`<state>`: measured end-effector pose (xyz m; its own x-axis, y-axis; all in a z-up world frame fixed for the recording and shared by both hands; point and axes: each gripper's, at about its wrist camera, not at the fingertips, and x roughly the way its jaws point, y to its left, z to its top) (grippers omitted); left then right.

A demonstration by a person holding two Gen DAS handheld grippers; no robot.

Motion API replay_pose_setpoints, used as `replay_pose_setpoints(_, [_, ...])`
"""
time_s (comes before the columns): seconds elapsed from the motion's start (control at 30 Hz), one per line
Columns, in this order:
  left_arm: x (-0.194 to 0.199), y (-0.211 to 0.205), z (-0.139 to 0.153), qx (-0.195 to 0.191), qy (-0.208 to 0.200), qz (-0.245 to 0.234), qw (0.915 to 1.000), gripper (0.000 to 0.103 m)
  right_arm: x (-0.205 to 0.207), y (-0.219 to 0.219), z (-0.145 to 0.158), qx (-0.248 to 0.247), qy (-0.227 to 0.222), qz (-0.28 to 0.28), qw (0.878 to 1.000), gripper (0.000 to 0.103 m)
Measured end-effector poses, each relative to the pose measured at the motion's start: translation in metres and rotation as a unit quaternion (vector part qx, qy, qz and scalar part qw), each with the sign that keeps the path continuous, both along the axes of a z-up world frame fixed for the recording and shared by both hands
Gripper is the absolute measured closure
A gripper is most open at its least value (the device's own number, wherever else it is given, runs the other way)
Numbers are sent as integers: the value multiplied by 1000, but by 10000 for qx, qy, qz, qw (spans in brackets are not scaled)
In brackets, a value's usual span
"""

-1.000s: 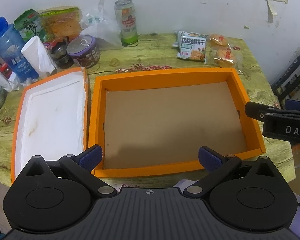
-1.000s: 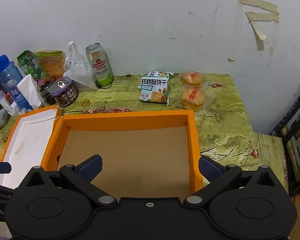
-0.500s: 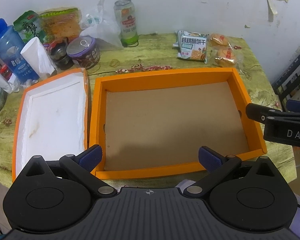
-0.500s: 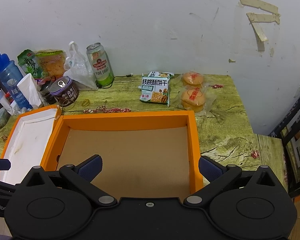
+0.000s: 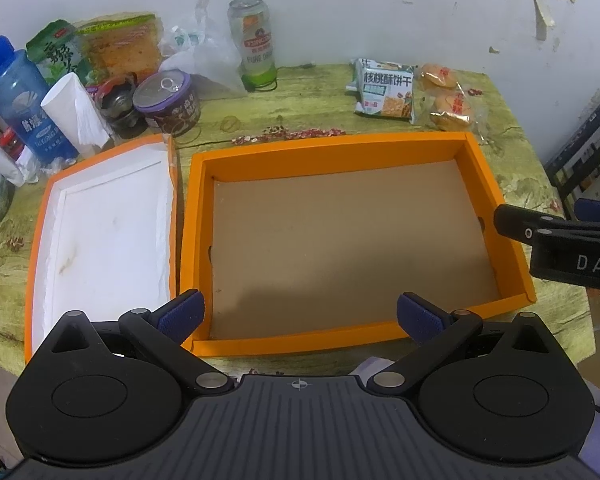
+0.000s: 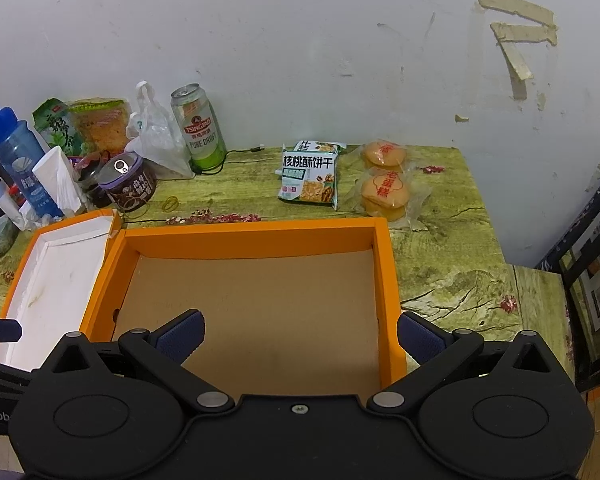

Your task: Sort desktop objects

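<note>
1. Occupying the middle of the green wood-grain table (image 6: 440, 272) is the open orange rectangular cardboard box (image 5: 512, 240) with a bare brown floor; nothing lies inside it.
2. Just left of the box, edges nearly touching, lies its orange lid with a white lining (image 5: 100, 232), turned inside up.
3. Beyond the far wall of the box, toward the right, a white-and-green flat biscuit packet (image 6: 310, 176) lies flat; just right of it are two round yellow cakes in clear wrappers (image 6: 384, 188), one behind the other.
4. At the far left stands a tall green-and-silver beer can (image 6: 198, 126), upright against the wall, with a crumpled clear plastic bag (image 6: 156, 144) touching its left side.
5. Near the lid's far corner sits a short purple round tin with a pull-tab top (image 5: 168, 102); left of it are a white paper-wrapped roll (image 5: 76, 112), a blue plastic water bottle (image 5: 18, 92) and green snack bags (image 5: 60, 56) against the wall.
6. Left gripper (image 5: 300, 312): jaws spread wide and empty, hovering over the near wall of the box.
7. Right gripper (image 6: 300, 336): jaws spread wide and empty, straddling the box's right wall at the near end.
</note>
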<state>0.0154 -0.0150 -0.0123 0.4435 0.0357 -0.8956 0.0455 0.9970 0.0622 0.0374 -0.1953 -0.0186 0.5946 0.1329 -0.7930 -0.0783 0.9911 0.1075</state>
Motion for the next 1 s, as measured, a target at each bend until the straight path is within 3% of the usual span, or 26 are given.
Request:
replay_pose_setpoints(0.43, [4,2,-1,-30,38,2,10000,0,-3,2,-3,25,46,27,10000,0])
replay_pose_setpoints(1.0, [53,-9,8,72,-73,-462,9989,0,12,-19,-8,101,-18,-378,9992,0])
